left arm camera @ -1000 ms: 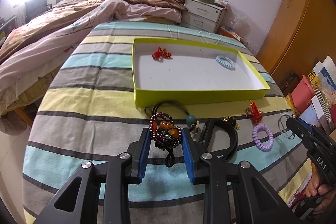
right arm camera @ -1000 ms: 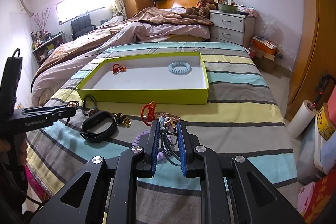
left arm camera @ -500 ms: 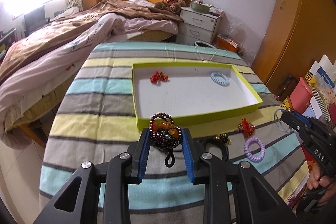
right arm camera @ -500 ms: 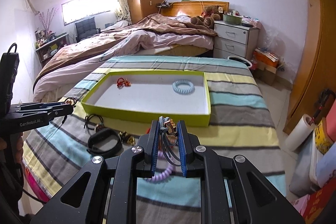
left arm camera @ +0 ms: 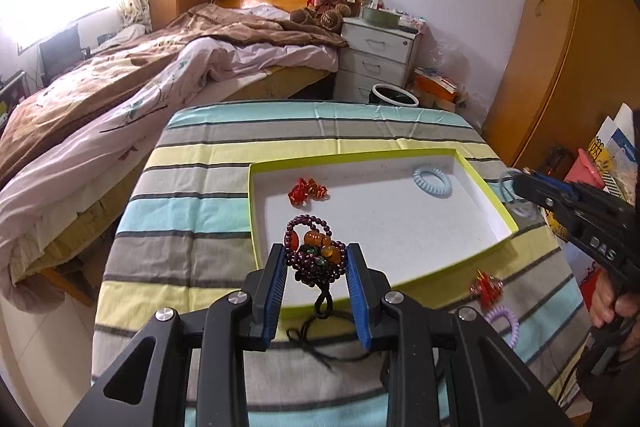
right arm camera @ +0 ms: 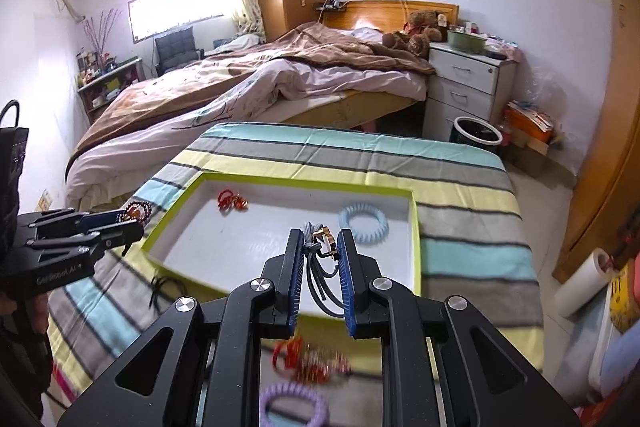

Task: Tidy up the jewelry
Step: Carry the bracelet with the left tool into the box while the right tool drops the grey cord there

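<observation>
The left gripper has its jaws pinching a dark purple bead bracelet with orange stones, its black cord loop dangling below. It hangs above the near edge of the green-rimmed tray, which sits in the middle of the striped table. The right gripper has its jaws pinching a grey cord necklace with a small gold clasp, over the tray's near right part.

Inside the tray lie a red ornament toward the far left corner and a pale blue coil hair tie toward the far right corner. A purple coil hair tie and another red ornament remain on the table near its front edge, outside the tray.

The step in hand looks like carrying both pieces over the white floor of the tray to drop them. To do it well, each gripper should clear the rim fully, so that trailing cords do not catch on it, then come low over a bare patch before letting go. Keeping the bracelet toward the near left and the necklace toward the near right would avoid tangling the two.
</observation>
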A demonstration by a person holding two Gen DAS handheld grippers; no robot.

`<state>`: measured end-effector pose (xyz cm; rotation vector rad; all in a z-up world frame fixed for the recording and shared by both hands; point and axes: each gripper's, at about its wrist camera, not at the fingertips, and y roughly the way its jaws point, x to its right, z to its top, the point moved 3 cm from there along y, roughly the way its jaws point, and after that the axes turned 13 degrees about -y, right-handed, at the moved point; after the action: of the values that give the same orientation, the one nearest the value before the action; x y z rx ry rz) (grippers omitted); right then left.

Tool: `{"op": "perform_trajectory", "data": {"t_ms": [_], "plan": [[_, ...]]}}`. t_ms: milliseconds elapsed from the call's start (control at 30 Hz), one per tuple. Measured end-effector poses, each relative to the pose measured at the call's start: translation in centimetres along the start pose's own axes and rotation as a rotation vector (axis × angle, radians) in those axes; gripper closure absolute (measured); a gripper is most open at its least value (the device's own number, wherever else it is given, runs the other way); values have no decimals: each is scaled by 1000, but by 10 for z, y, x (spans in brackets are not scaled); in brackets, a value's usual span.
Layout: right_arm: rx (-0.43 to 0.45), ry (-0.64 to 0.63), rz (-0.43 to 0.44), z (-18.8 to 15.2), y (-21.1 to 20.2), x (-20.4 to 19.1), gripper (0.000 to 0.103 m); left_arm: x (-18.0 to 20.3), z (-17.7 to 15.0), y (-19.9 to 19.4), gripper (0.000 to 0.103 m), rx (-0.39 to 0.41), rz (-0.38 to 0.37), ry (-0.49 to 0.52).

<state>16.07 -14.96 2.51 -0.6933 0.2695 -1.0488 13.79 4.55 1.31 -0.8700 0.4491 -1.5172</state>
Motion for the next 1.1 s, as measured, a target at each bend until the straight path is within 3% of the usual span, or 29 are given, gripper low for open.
{"op": "perform_trajectory", "data": {"t_ms": [533, 1100], "plan": [[-164, -93, 25, 23, 105, -8, 85, -6, 27, 75, 73, -77, 27, -2], [-252, -98, 128, 13, 144, -19, 85, -18, 28, 102, 73, -122, 26, -34]]}}
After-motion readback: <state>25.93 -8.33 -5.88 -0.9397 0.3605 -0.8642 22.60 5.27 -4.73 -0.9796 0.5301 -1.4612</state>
